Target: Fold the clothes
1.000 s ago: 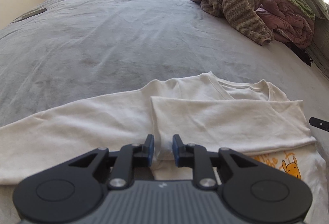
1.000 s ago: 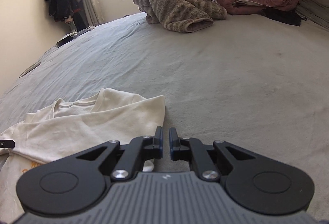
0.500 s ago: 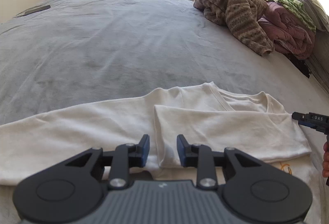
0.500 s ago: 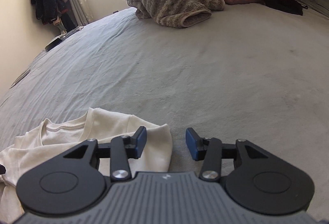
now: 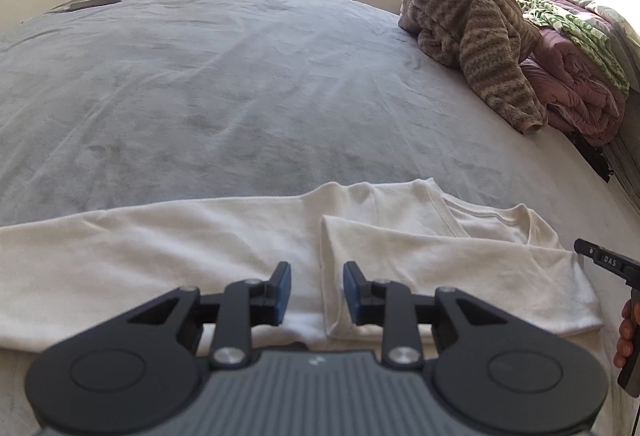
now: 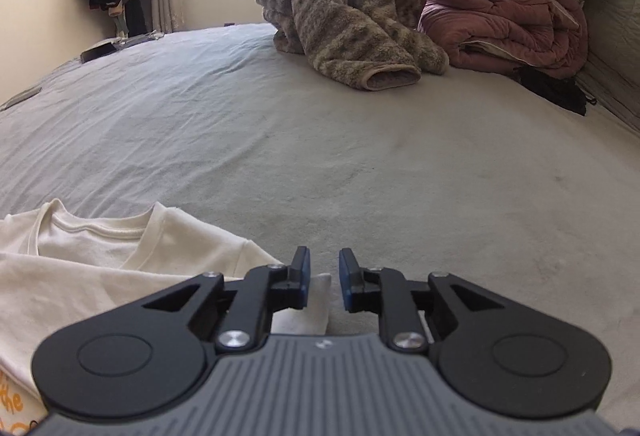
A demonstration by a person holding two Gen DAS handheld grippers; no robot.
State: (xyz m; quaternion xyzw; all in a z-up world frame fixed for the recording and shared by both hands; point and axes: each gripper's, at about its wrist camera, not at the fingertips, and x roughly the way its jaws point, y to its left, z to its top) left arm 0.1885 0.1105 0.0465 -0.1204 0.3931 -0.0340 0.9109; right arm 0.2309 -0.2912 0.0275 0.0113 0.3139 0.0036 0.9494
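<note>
- The cream shirt (image 5: 240, 248) lies flat on the grey bedspread (image 5: 224, 84), at its near edge, spread crosswise, with one sleeve (image 5: 440, 272) folded over the body.
- The left gripper (image 5: 316, 292) hangs over the shirt's near hem; its blue pads stand a narrow way apart, astride the folded sleeve's cuff edge, and nothing is pinched between them.
- The right gripper (image 6: 323, 282) sits at the shirt's shoulder corner (image 6: 316, 300). Its jaws are closing; a white bit of the cloth shows in the gap, but the pads do not press on it.
- In the left wrist view the right gripper's black tip (image 5: 604, 260) pokes in just beside the shirt's folded edge, with fingertips (image 5: 626, 332) of a hand on its handle.
- The shirt is soft, matte knit with a ribbed round collar (image 6: 96, 232) and an orange print (image 6: 12, 400) near its lower front.
- The bedspread is short-piled, velvety, faintly creased.
- Well beyond the shirt, on the bedspread's far side, a brown striped fleece blanket (image 6: 344, 20) lies heaped beside a folded, puffy maroon quilt (image 6: 504, 20).
</note>
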